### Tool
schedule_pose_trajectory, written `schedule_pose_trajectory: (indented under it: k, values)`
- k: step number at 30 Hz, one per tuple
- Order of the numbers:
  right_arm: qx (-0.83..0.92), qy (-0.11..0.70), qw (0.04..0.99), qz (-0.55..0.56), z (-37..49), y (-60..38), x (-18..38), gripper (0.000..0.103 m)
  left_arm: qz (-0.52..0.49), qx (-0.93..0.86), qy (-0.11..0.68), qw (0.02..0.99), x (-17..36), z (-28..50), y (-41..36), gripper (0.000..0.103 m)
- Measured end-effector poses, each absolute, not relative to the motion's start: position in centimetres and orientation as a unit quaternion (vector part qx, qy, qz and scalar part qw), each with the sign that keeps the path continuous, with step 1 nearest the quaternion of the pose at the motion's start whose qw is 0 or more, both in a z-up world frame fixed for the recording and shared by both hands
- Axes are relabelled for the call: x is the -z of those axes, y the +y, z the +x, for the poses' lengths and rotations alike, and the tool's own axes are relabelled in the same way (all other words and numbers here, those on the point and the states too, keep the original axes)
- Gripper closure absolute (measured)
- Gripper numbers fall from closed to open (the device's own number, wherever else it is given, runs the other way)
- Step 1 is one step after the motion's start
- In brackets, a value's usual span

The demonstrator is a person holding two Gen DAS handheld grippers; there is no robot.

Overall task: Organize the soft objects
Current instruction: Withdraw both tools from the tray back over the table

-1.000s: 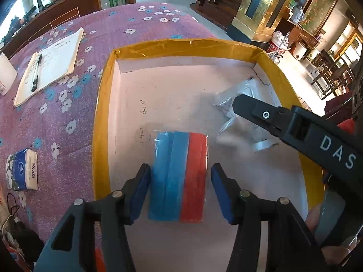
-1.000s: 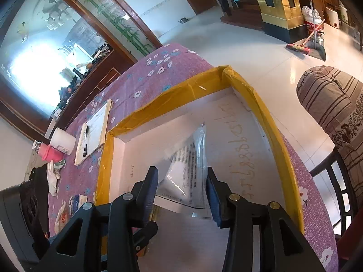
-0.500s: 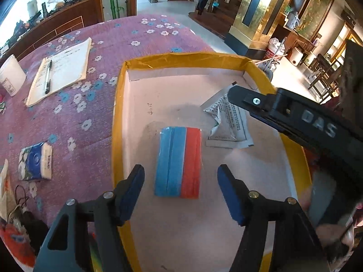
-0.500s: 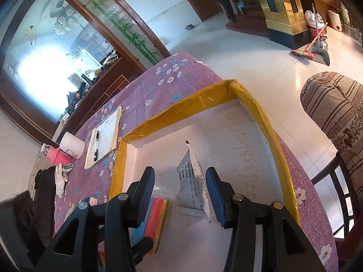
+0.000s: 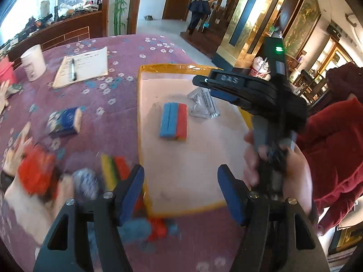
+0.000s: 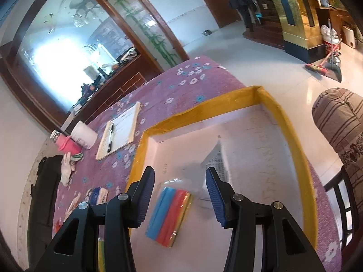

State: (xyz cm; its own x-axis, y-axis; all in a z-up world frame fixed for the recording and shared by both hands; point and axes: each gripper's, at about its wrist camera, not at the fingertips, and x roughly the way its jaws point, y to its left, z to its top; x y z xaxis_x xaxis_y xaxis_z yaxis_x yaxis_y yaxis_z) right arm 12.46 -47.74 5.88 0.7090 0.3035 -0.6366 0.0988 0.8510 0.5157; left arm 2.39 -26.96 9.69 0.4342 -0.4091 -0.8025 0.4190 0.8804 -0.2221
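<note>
A shallow box with a yellow taped rim (image 5: 141,122) (image 6: 301,158) lies on the purple flowered tablecloth. Inside it lie a blue-and-red sponge pack (image 5: 174,120) (image 6: 169,217) and a clear plastic packet with printed paper (image 5: 203,103) (image 6: 217,162). My left gripper (image 5: 180,188) is open and empty, high above the box's near edge. My right gripper (image 6: 180,191) is open and empty above the box, between the sponge pack and the packet. Blurred soft items lie left of the box: a yellow-green-red sponge stack (image 5: 113,170), a red fluffy thing (image 5: 34,174) and a blue one (image 5: 136,226).
A tissue pack (image 5: 64,121) (image 6: 98,196), a notepad with a pen (image 5: 81,66) (image 6: 120,133), a white cup (image 5: 34,62) (image 6: 84,136) and a pink bottle (image 6: 67,146) sit on the table left of the box. A striped chair (image 6: 340,122) stands right.
Both grippers let go and pulled up and back from the box. The sponge pack and the plastic packet now lie free in it. The left view now takes in more of the table.
</note>
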Motion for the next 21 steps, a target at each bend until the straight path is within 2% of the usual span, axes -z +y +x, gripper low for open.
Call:
schedule_pose_trajectory:
  k: [6,8,13,16,21]
  values:
    - [-0.091,0.371,0.881,0.281,9.7,-45.6,-7.1,0.052,0.001,0.247,0.465,0.850,-9.0,-2.0,-22.0,0.036]
    - [-0.122,0.361,0.883,0.272,7.7,-43.6,-8.1,0.045,0.002,0.245,0.460,0.853,-8.7,-3.3,-20.3,0.036]
    - [-0.198,0.337,0.891,0.229,0.9,-37.8,-9.6,0.040,-0.023,0.236,0.452,0.860,-7.8,-6.4,-13.5,0.036]
    - [-0.230,0.328,0.893,0.205,-2.7,-35.3,-9.1,0.032,-0.045,0.210,0.441,0.871,-7.6,-7.4,-8.9,0.026]
    - [-0.261,0.335,0.884,0.195,-4.9,-32.8,-6.6,0.032,-0.058,0.141,0.438,0.886,-6.9,-7.3,-3.3,0.024]
